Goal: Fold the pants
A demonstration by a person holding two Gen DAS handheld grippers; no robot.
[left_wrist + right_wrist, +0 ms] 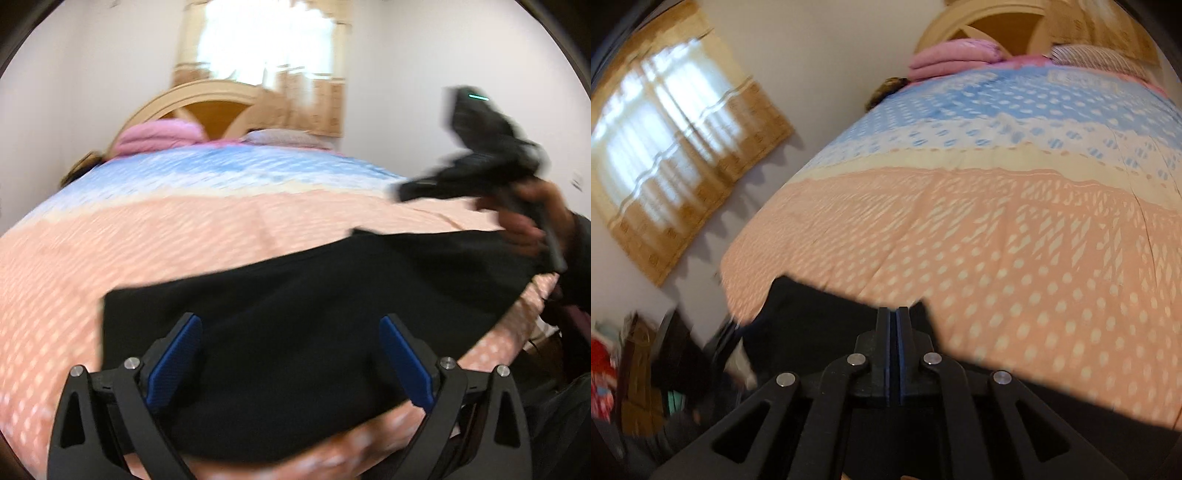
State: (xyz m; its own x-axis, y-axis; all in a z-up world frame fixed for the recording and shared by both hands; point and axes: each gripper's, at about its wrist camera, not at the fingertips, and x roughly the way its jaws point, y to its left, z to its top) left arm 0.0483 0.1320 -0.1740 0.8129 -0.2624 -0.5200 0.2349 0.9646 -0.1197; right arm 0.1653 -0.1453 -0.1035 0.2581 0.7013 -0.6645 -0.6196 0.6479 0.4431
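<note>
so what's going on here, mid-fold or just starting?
A person is folding black pants on a bed with a peach and blue bedspread, one handheld gripper per hand. The left gripper is open, its blue pads either side of the pants near the bed's front edge, gripping nothing. The right gripper is shut with black fabric around its tips, though whether it pinches the cloth isn't clear. In the left view it's lifted above the far end. Both views are motion-blurred, so probably mid-fold.
</note>
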